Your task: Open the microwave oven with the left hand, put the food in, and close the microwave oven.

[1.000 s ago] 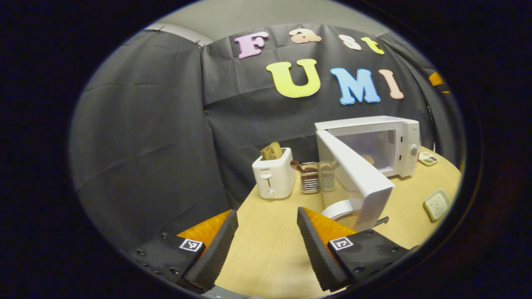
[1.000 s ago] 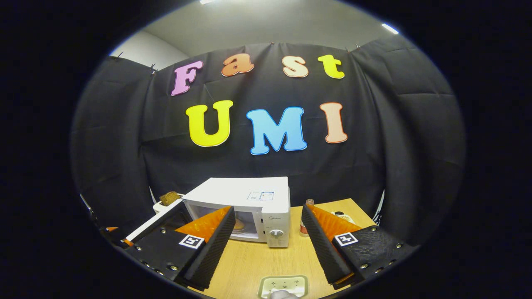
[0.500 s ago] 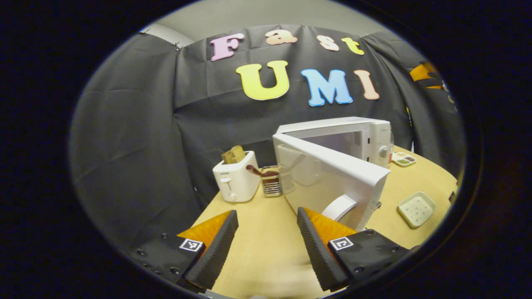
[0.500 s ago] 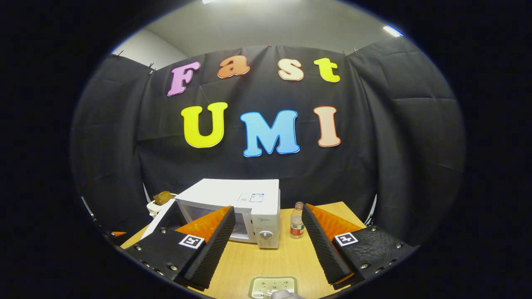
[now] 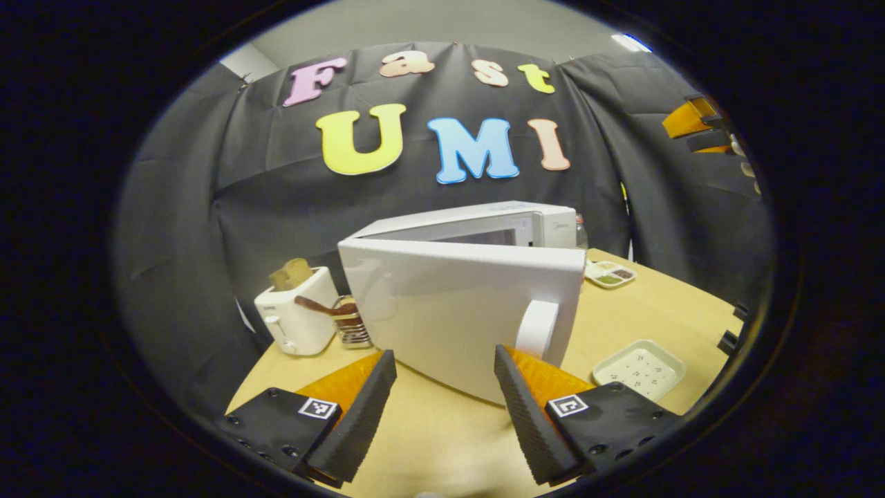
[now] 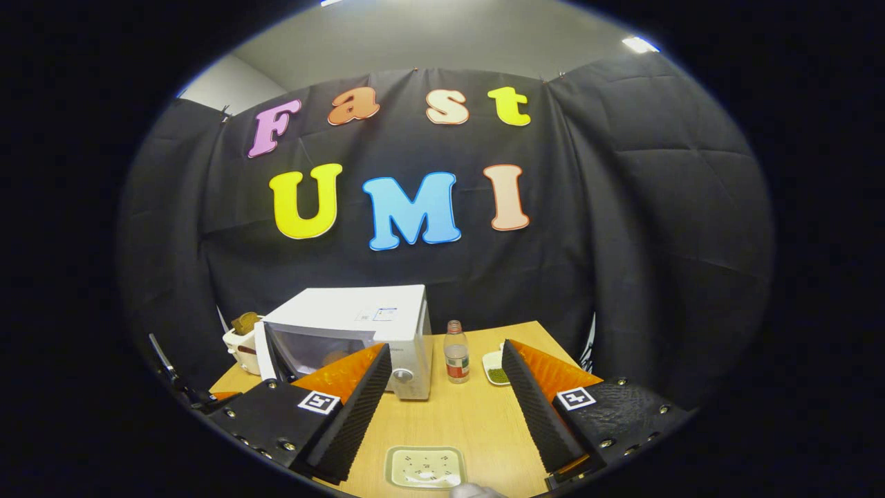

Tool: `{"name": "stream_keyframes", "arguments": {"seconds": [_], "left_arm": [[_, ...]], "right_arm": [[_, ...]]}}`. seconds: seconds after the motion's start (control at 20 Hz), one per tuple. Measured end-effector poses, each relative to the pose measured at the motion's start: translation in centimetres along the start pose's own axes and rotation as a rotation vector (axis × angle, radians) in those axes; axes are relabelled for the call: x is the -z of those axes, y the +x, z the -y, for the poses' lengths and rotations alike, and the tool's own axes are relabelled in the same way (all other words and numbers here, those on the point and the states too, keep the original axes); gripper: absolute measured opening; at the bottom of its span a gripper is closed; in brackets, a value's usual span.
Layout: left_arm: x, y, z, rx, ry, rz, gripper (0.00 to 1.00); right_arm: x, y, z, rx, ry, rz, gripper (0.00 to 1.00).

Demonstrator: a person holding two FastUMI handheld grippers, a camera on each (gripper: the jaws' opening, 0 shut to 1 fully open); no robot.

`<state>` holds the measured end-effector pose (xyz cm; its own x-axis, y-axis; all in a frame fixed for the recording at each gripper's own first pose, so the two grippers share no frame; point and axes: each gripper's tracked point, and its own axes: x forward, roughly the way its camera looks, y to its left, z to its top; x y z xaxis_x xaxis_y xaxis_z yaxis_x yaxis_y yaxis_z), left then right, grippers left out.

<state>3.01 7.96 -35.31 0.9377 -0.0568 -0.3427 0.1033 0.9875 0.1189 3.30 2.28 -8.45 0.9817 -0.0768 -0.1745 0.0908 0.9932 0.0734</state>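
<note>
Wooden table [image 6: 477, 422] bears microwave [image 6: 359, 321], toaster [image 5: 294, 318].

The microwave oven [image 5: 463, 304] has a smooth, slightly glossy white shell that looks like painted metal or plastic; its door handle [image 5: 538, 329] is smooth white plastic. At its 9 o'clock, the toaster [image 5: 294, 319] is glossy white plastic beside a shiny wire metal rack [image 5: 351, 325]. The table [image 5: 643, 311] is pale matt wood grain. The left gripper's pads [image 5: 363, 415] look ribbed and matt.
</note>
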Motion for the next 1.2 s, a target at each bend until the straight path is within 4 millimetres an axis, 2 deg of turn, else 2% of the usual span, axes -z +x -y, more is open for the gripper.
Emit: {"name": "stream_keyframes", "arguments": {"seconds": [0.25,0.4,0.7,0.95,1.2], "left_arm": [[-0.9,3.2,4.0,0.075,0.021,0.005,0.97],[-1.3,5.6,5.2,0.091,0.028,0.007,0.96],[-3.0,9.4,6.9,0.114,0.043,0.037,0.96],[-4.3,13.4,8.0,0.11,0.024,0.048,0.95],[-5.7,16.8,8.9,0.09,0.022,0.056,0.96]], "right_arm": [[0.8,-0.3,3.4,0.066,0.019,-0.029,0.98],[1.2,-0.1,5.0,0.097,0.017,-0.041,0.98],[0.7,0.4,6.0,0.111,0.016,-0.057,0.98],[0.2,0.1,6.6,0.123,0.035,-0.059,0.98],[1.1,-0.1,7.4,0.136,0.038,-0.089,0.98]]}}
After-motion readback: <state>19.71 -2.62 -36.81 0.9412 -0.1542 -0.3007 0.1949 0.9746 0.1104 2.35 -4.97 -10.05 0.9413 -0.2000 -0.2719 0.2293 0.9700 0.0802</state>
